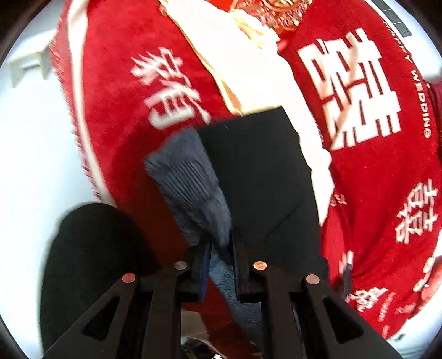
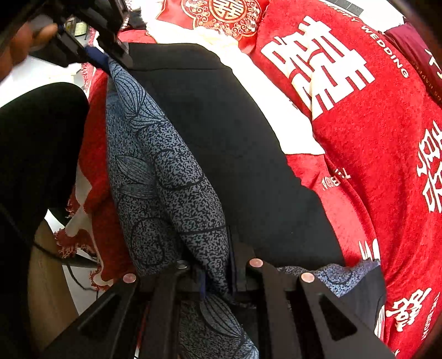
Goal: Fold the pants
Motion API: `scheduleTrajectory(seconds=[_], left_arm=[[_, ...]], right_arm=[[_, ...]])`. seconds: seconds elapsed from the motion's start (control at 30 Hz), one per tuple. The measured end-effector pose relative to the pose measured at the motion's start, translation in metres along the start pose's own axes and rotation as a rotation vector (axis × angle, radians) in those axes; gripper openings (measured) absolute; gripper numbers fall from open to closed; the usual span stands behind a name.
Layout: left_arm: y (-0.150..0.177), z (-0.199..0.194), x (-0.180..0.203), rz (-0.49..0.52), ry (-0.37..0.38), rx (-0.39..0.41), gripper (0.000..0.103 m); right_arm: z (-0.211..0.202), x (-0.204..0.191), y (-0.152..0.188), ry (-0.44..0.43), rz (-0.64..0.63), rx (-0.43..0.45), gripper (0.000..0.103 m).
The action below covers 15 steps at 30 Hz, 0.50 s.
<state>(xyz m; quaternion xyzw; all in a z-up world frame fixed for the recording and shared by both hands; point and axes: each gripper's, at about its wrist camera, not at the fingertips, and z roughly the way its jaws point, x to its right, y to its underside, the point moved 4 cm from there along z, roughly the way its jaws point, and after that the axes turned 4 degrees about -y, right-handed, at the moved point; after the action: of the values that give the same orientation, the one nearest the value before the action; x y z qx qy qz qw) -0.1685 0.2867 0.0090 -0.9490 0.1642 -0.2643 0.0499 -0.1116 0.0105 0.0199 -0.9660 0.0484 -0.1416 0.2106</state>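
Speckled blue-grey leaf-print pants (image 2: 165, 171) pinched in both closed tongs, left (image 1: 221, 248) and right (image 2: 215, 265), over plush red blanket (image 2: 373, 165).

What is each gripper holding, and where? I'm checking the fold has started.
Both are shut on the pants: left gripper and right gripper each pinch the raised grey patterned edge.

The pants (image 2: 221, 143) lie on a blanket (image 2: 373, 165), which spreads out to their right and far side. A fold of the pants (image 1: 190, 182) hangs between the fingers (image 1: 237, 248) of the left gripper (image 1: 221, 245), and another between those of the right gripper (image 2: 215, 265). The left gripper (image 2: 105, 52) sits at the far left end of the pants. A cushion (image 2: 221, 16) lies at the far edge.
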Motion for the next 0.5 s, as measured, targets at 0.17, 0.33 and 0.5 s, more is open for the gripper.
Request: scheduleTrajectory(seconds=[0.17,0.33,0.5], left_arm=[[-0.009,-0.042,-0.003,0.072,-0.162,0.155,0.014],[-0.006,-0.043,0.042,0.21,-0.053,0.164,0.014],[0.014,0.012,0.077,0.356,-0.065,0.05,0.014]], right_arm=[[0.003,-0.002,0.001,-0.003,0.002,-0.001,0.018],[-0.003,0.0,0.0,-0.02,0.049,0.007,0.038],[-0.036,0.007,0.0,-0.094,0.116,0.088,0.085]])
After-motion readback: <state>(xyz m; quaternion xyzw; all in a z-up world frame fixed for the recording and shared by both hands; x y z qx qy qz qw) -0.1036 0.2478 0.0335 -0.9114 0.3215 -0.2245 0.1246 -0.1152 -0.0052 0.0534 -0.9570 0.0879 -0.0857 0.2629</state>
